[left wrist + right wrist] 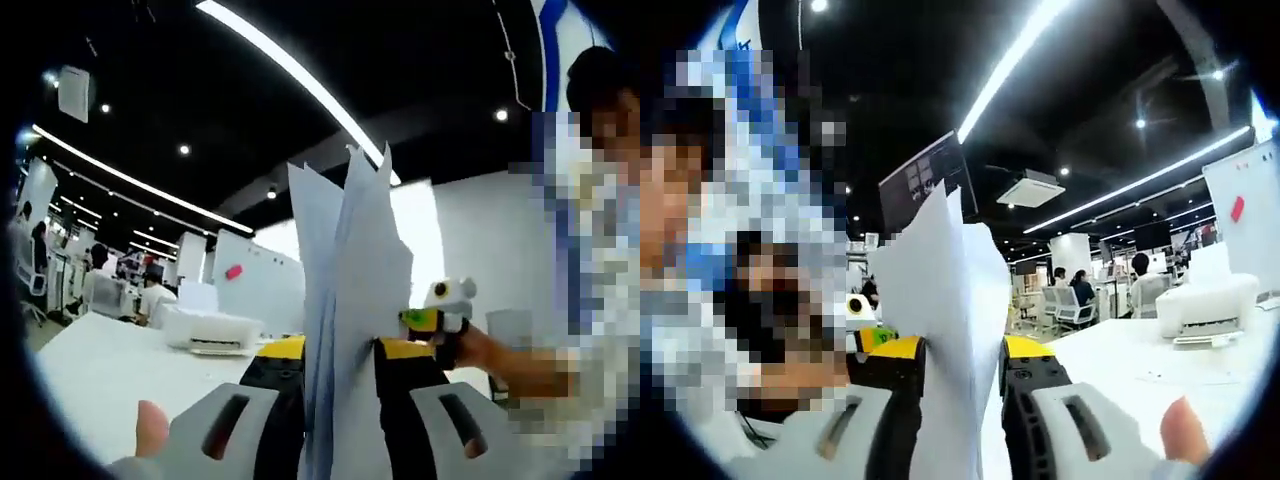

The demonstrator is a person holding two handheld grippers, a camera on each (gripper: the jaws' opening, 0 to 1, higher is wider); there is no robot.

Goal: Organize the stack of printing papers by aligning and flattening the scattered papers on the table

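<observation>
A sheaf of white printing papers (350,290) stands upright on edge between the jaws of my left gripper (340,375), which is shut on it. The sheets fan apart at their top corners. In the right gripper view the same papers (950,300) rise between the jaws of my right gripper (962,375), also shut on them. The right gripper (440,318) appears past the sheets in the left gripper view, held in a person's hand. The left gripper (868,335) peeks out beside the papers in the right gripper view. The white table (100,370) lies below.
A white printer (212,330) (1205,305) sits on the table behind the papers. A whiteboard (255,285) stands further back, and people sit at desks in the distance. A dark monitor (925,180) hangs behind the sheets. A thumb (152,430) rests by the left jaw.
</observation>
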